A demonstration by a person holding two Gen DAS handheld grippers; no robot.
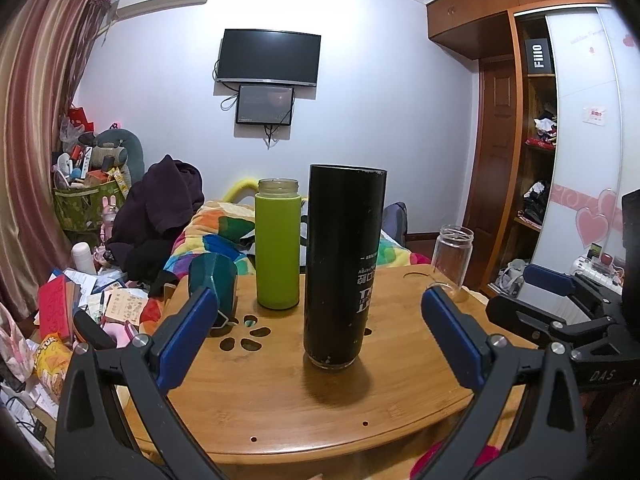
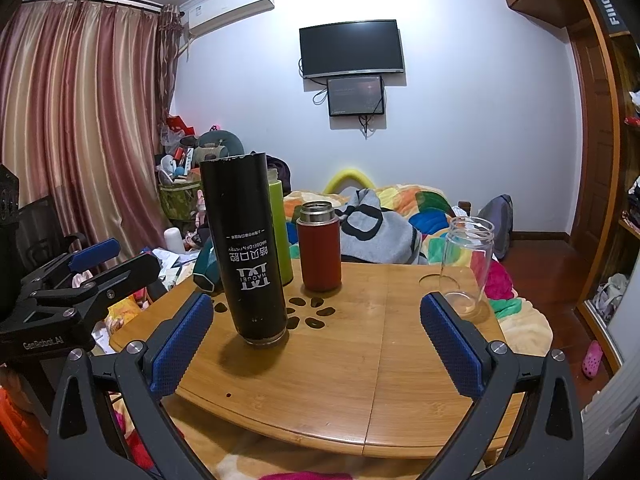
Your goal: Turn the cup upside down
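Note:
A tall black cup [image 1: 343, 266] with white print stands upside down, mouth on the wooden table [image 1: 320, 408]; it also shows in the right wrist view [image 2: 250, 252]. A green bottle [image 1: 278, 242] stands upright behind it, a red flask [image 2: 319, 246] beside that, a clear glass jar [image 2: 466, 264] at the right. My left gripper [image 1: 320, 312] is open, its blue pads either side of the black cup but nearer to me, not touching. My right gripper [image 2: 316, 320] is open and empty over the table, right of the black cup.
A teal cup [image 1: 212, 280] sits at the table's back left. The table has cut-out holes [image 2: 316, 314]. A bed with a colourful quilt [image 2: 420, 208] lies behind. Clutter covers the floor at left [image 1: 68, 312]. A wardrobe [image 1: 532, 152] stands at right.

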